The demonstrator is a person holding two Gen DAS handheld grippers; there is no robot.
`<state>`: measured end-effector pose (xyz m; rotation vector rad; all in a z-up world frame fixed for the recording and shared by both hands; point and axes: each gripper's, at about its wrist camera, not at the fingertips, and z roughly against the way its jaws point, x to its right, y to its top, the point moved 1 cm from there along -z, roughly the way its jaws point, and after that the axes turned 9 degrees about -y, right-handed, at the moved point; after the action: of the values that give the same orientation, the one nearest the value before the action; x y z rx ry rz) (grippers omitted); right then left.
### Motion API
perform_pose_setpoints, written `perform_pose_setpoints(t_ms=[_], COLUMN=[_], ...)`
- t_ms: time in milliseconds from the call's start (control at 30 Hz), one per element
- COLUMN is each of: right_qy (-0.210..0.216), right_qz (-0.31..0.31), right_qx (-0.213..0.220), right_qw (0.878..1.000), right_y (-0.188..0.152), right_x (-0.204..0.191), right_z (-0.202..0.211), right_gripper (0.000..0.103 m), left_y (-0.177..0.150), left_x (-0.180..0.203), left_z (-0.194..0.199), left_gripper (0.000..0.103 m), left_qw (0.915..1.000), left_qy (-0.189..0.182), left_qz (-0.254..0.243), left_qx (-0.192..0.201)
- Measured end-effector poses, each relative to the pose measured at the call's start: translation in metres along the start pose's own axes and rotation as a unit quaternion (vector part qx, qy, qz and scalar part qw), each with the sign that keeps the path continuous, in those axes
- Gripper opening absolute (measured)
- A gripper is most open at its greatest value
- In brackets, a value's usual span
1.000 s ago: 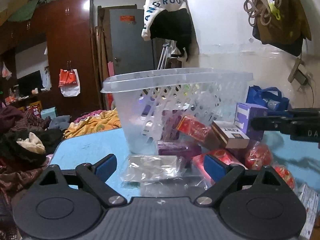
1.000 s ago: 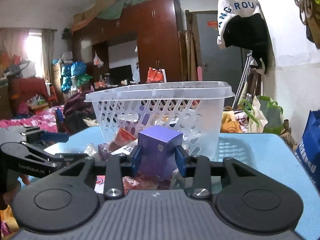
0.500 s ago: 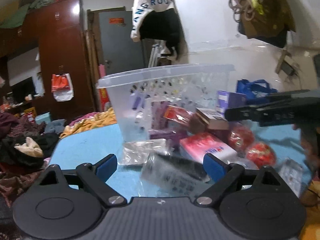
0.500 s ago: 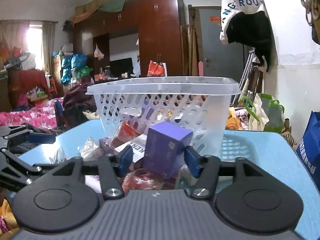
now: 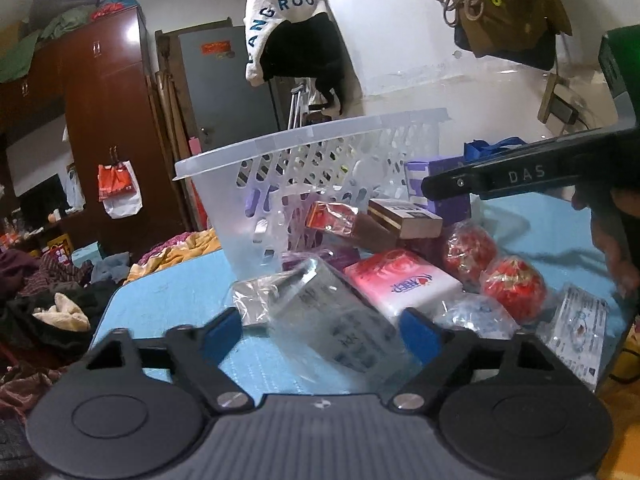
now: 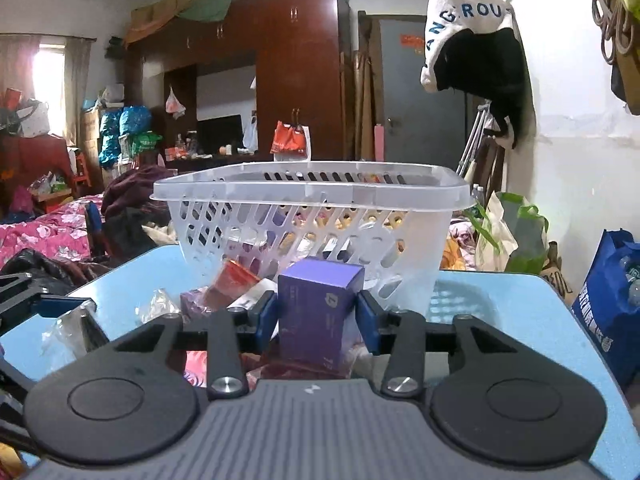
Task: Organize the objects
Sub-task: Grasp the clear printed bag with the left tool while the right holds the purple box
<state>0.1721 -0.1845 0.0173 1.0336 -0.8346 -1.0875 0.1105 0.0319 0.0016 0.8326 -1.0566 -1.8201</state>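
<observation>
Blue worktop [image 5: 168,300], contents left to right.
- Left tool [image 5: 320,330]: jaws wide, closing around a clear-wrapped pack [image 5: 336,320], pads not yet on it.
- White perforated basket [image 6: 312,216]: behind the heap, holding small items.
- Right tool [image 6: 318,316]: jaws narrow, closing, pads against a purple box [image 6: 320,312] just before the basket.

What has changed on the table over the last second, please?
The left gripper is closing around a clear-wrapped packet, now between its jaws. The right gripper, which let the purple box go, is closing on it again. The basket stayed put.
</observation>
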Motion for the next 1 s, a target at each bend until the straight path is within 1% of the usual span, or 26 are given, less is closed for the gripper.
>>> perform_pose_setpoints(t_ms=[33,67,133,300,367,467,633,833,1000], right_qy=[0.002,0.001,0.001,0.012,0.014,0.021,0.022,0.017,0.029], right_qz=[-0.001,0.000,0.000,-0.011,-0.013,-0.017,-0.011,-0.021,-0.039], right_qx=[0.004,0.006,0.014,0.027,0.034,0.046,0.068,0.077,0.079], right_qw=[1.000,1.000,1.000,1.000,0.999,0.999,0.997,0.997,0.996], right_y=[-0.002,-0.004,-0.007,-0.011,-0.010,-0.010,-0.005,-0.001,0.000], right_x=[0.000,0.000,-0.001,0.003,0.003,0.005,0.006,0.019,0.032], right_z=[0.002,0.003,0.006,0.010,0.013,0.021,0.033,0.038,0.039], right_gripper=[0.046,0.046,0.046,0.045,0.045,0.045,0.045,0.045,0.045], left_y=[-0.001,-0.002,-0.003,-0.003,-0.002,0.000,0.005,0.010,0.013], left_x=[0.000,0.000,0.000,-0.002,-0.005,-0.009,-0.011,-0.012,-0.014], left_z=[0.000,0.000,0.001,0.007,0.010,0.018,0.022,0.026,0.027], left_gripper=[0.067,0.058,0.048,0.047,0.044,0.043,0.042,0.042,0.042], left_qw=[1.0000,1.0000,0.9999,0.9992,0.9985,0.9971,0.9962,0.9941,0.9932], left_qy=[-0.002,-0.005,-0.008,0.011,0.011,0.018,0.024,0.027,0.031], left_qz=[0.003,0.006,0.011,0.012,0.019,0.024,0.021,0.030,0.038], left_qx=[-0.002,-0.002,0.007,0.037,0.050,0.070,0.081,0.101,0.105])
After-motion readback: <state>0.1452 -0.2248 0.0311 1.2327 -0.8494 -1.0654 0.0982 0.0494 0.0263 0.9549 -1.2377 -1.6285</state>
